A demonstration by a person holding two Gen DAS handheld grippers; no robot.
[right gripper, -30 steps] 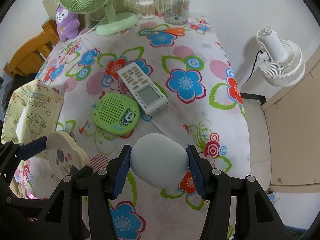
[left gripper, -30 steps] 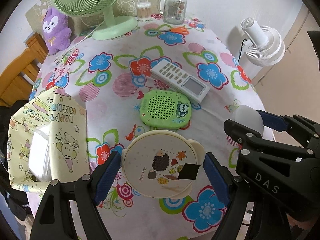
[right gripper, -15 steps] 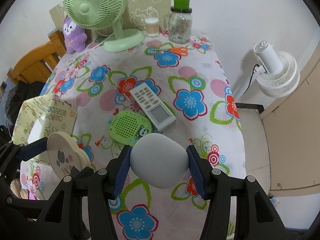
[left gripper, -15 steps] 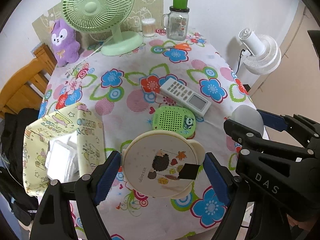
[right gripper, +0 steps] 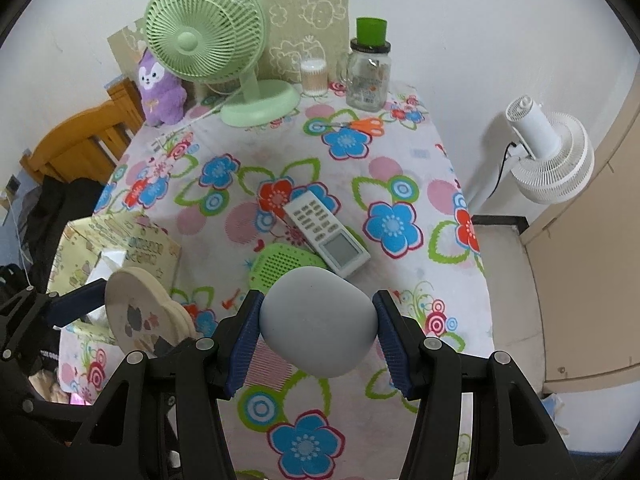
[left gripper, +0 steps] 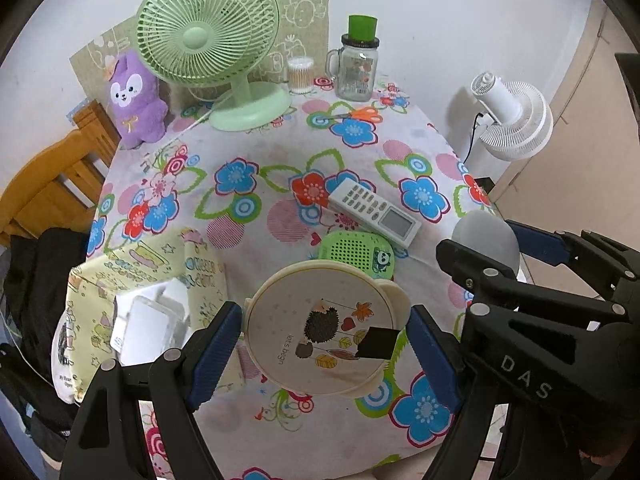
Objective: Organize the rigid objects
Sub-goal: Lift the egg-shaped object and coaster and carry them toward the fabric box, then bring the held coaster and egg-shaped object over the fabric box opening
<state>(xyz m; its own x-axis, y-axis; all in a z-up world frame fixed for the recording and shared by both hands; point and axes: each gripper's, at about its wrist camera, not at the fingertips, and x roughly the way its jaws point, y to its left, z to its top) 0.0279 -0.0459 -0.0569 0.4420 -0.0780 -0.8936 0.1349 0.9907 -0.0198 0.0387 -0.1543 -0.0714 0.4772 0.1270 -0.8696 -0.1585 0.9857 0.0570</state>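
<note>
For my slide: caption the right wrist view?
Right gripper holds a grey egg-shaped object above the floral table.

Left claw (left gripper: 325, 334) clamped on load, raised; right claw (right gripper: 318, 334) clamped likewise, alongside.

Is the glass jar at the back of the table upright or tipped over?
Upright: the glass jar stands on its base, its green lid on top.

Place: a room in a home.
Worktop: covered with a flowered tablecloth (left gripper: 280, 152).
Comfort things: green desk fan (left gripper: 208, 36), white floor fan (left gripper: 516, 124), purple plush toy (left gripper: 134, 100).
Daily things: remote control (left gripper: 374, 212), glass mug jar (left gripper: 358, 66), cotton swabs (left gripper: 300, 74), orange scissors (right gripper: 360, 125).
Furniture: wooden chair (left gripper: 52, 184) beside the worktop.
</note>
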